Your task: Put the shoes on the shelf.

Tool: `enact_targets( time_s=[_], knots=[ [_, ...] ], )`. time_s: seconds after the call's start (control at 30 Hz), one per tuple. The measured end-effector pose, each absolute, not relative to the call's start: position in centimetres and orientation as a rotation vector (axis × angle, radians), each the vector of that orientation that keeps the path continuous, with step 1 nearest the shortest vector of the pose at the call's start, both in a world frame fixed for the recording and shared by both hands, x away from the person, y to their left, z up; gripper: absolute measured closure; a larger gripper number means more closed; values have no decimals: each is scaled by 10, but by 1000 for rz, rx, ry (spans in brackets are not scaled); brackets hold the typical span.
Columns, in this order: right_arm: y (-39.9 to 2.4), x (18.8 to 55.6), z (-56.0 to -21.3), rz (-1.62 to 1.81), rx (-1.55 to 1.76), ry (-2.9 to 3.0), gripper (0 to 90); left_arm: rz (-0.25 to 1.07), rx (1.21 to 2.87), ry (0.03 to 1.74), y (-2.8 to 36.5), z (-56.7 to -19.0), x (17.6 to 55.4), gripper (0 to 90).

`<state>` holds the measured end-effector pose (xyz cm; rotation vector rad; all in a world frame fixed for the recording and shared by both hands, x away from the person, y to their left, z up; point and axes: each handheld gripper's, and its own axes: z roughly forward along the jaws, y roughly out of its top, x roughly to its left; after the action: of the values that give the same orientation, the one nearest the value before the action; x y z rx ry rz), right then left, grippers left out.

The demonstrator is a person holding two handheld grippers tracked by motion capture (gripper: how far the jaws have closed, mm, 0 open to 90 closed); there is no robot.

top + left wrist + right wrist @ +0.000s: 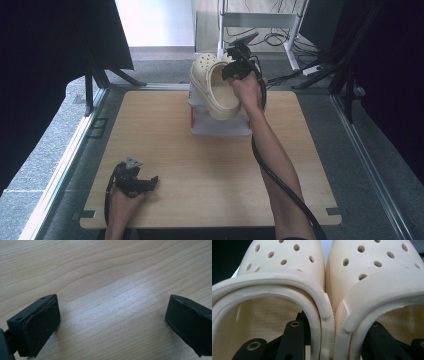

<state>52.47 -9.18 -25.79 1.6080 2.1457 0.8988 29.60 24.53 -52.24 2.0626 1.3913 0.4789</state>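
From above, the right gripper (235,67) holds a pair of cream clogs (212,85) over a white box (220,122) at the table's (165,150) far edge. Its own view shows more: one jaw sits inside each clog, pinching the two inner walls together. The left gripper (135,181) rests near the front edge, its jaws spread wide over bare wood.

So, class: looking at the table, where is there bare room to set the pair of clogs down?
Bare wood runs across the table between the white rack at the far edge and the left gripper near the front-left corner. The rack's surroundings, where the right gripper holds the clogs, are crowded.
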Motion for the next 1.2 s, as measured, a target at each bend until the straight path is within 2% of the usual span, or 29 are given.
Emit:
enact_targets(
  time_s=[0.5, 1.0, 1.2],
  knots=[
    [-73, 572, -258, 840, 1728, 2008, 666, 477, 2064, 1391, 245, -522, 296, 0],
    [-61, 609, -292, 778, 1808, 1916, 659, 482, 2068, 1387, 245, -522, 297, 0],
    [-60, 611, -302, 796, 1791, 1938, 615, 482, 2068, 1387, 245, -522, 297, 0]
  ],
)
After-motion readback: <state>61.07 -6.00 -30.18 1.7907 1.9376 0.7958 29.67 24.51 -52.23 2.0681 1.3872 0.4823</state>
